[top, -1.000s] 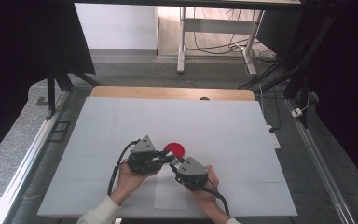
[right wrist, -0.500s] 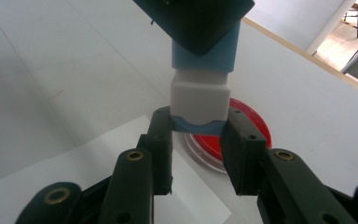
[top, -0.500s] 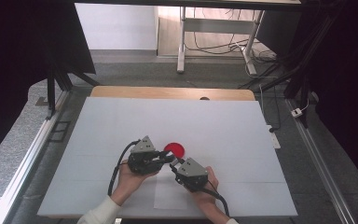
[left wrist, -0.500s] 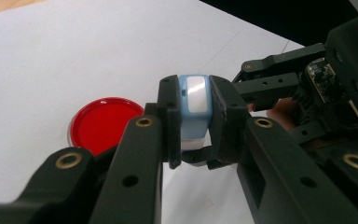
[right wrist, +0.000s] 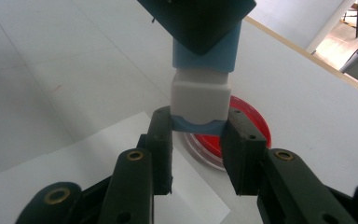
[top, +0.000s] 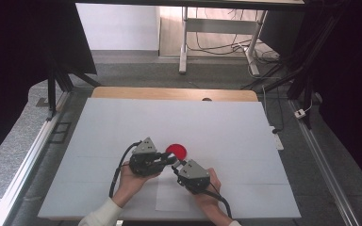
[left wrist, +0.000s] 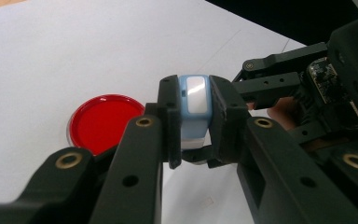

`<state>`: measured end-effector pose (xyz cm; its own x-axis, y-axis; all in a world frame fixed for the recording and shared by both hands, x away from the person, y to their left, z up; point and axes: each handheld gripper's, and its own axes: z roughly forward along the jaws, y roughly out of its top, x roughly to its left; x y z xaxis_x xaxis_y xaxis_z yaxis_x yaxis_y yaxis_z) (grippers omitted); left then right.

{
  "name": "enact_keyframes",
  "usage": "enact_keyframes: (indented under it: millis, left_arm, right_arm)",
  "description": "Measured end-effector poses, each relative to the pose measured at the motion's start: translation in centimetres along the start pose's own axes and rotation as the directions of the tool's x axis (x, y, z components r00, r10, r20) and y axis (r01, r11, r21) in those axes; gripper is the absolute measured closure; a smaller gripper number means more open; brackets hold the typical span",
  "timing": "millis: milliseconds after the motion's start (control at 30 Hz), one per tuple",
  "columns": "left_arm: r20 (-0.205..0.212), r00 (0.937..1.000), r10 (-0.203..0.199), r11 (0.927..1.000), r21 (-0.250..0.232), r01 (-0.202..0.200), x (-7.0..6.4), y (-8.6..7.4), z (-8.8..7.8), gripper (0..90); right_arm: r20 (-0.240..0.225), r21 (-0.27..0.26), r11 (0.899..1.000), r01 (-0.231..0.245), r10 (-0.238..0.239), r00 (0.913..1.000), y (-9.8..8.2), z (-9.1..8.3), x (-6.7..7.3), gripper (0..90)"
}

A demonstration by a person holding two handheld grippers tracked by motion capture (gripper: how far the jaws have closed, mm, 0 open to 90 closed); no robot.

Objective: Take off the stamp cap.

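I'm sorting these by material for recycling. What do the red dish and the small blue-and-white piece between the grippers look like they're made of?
Red dish: likely glossy plastic; its clear rim and sheen suggest so, though glass is possible. Blue-and-white piece: probably matte moulded plastic, with smooth rounded edges and a shiny panel on one end.

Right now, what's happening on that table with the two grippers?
A person holds a small blue and white block between both grippers, just above the white table. The left gripper clamps its blue part, the right gripper its lower blue end below the white section. A red round dish lies on the table beside them.
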<state>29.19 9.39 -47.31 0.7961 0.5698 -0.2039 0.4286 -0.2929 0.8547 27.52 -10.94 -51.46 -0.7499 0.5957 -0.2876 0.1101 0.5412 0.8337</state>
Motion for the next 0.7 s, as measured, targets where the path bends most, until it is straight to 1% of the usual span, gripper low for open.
enact_keyframes:
  millis: [100,200,400,467,567,600,633,700]
  left_arm:
    - [0.003,1.0000,-0.007,1.0000,-0.001,0.007,0.07,0.01,-0.03,76.0]
    - [0.000,1.0000,-0.003,1.0000,0.002,0.003,0.02,0.00,0.00,76.0]
    - [0.000,1.0000,-0.002,1.0000,0.008,0.002,0.01,-0.02,0.07,76.1]
    - [0.000,1.0000,-0.002,0.9999,0.011,0.002,0.04,-0.03,0.07,76.2]
    - [0.007,0.9999,-0.009,0.9999,0.011,0.009,0.16,-0.05,0.02,76.1]
    - [0.009,0.9999,-0.009,0.9999,0.010,0.009,0.18,-0.04,0.00,76.2]
    - [0.011,0.9999,-0.012,0.9999,0.009,0.011,0.20,-0.05,-0.01,76.2]
    - [0.010,0.9999,-0.012,0.9999,0.010,0.012,0.19,-0.05,0.01,76.2]
  right_arm:
    - [0.002,0.000,1.000,-0.004,0.004,1.0000,-0.01,-0.01,0.03,65.1]
    - [0.001,-0.009,1.000,-0.014,0.014,0.9999,-0.08,0.04,0.08,65.1]
    - [0.003,-0.004,1.000,-0.021,0.021,0.9998,-0.23,0.04,0.17,65.2]
    - [0.002,-0.002,1.000,-0.018,0.018,0.9998,-0.25,0.06,0.20,65.2]
    - [-0.008,0.003,1.000,-0.002,0.002,1.0000,-0.23,0.06,0.12,65.2]
    - [-0.015,-0.003,1.000,-0.010,0.010,0.9998,-0.22,0.08,0.09,65.2]
    - [-0.017,-0.003,1.000,-0.006,0.006,0.9998,-0.19,0.08,0.05,65.2]
    - [-0.014,0.007,1.000,0.002,-0.002,0.9999,-0.13,0.02,0.03,65.2]
